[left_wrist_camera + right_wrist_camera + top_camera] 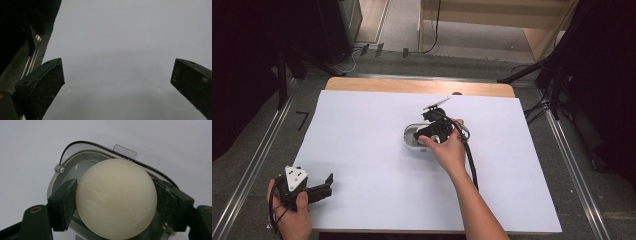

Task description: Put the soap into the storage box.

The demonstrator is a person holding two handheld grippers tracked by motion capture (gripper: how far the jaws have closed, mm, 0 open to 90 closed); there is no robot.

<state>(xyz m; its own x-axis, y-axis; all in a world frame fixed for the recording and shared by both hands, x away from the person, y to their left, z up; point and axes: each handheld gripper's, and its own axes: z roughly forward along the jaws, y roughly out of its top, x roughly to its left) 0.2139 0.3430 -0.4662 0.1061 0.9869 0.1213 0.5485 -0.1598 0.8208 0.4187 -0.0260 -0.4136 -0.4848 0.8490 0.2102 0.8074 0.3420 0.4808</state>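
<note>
Ball: cream-white sphere (pixel 116 198), matte, faint pale streaks on its surface; in the right gripper view it sits at the centre and lower half of the frame, directly over the container.
Ball, hold: clamped at its widest part, one black pad pressed to its left side, the other to its right.
Container: clear, oval, shallow case (pixel 72 163) with a dark-edged rim, a small tab at its upper edge and a small white hinge knob at upper left; in the high view it lies (pixel 410 136) just right of the frame's centre, on the white sheet.
Right gripper: (pixel 116 202) jaws narrowed onto the ball; in the high view (pixel 435 131) it is over the container, tilted down, its grey plate raised toward the upper part of the frame.
Right hand: (pixel 448 150) wrapped around the gripper body, forearm entering from the bottom edge, right of centre; a black cable trails along the forearm.
Left gripper: (pixel 328 184) lower left of the high view, lying level near the sheet's edge; jaws wide (pixel 117 82), nothing between them, plain white sheet beyond.
Left hand: (pixel 292 212) grasping the gripper body at the bottom left corner.
Bench: wooden top (pixel 412 86), its bare edge showing along the far side.
Sheet: white covering (pixel 362 150) over nearly the whole bench.
</note>
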